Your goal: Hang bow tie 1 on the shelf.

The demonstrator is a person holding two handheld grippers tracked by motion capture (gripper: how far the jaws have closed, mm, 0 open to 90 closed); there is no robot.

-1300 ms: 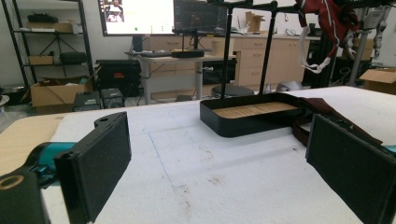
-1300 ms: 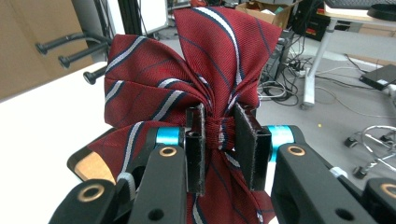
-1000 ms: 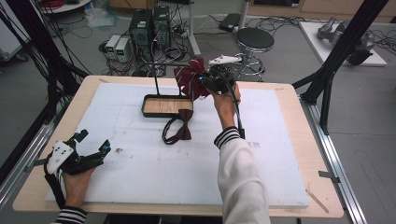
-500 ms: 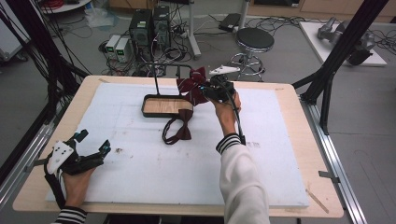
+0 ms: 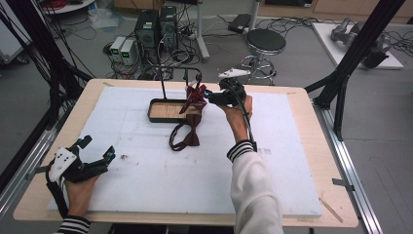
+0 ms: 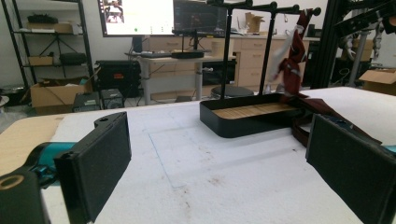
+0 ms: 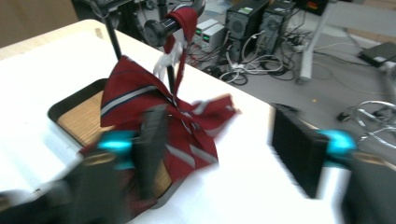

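Your right gripper [image 5: 210, 96], jaws apart, sits just right of the red striped bow tie [image 7: 154, 109] hanging from the rack [image 5: 164, 83] over the far tray [image 5: 155, 103], while your left gripper [image 5: 100, 152] rests open, near-left.

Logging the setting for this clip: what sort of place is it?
Most likely a lab or workshop set up for recording. Desktop computers sit on the floor amid tangled cables beyond the table, a black frame stands around it, and monitors and shelving line the back wall.
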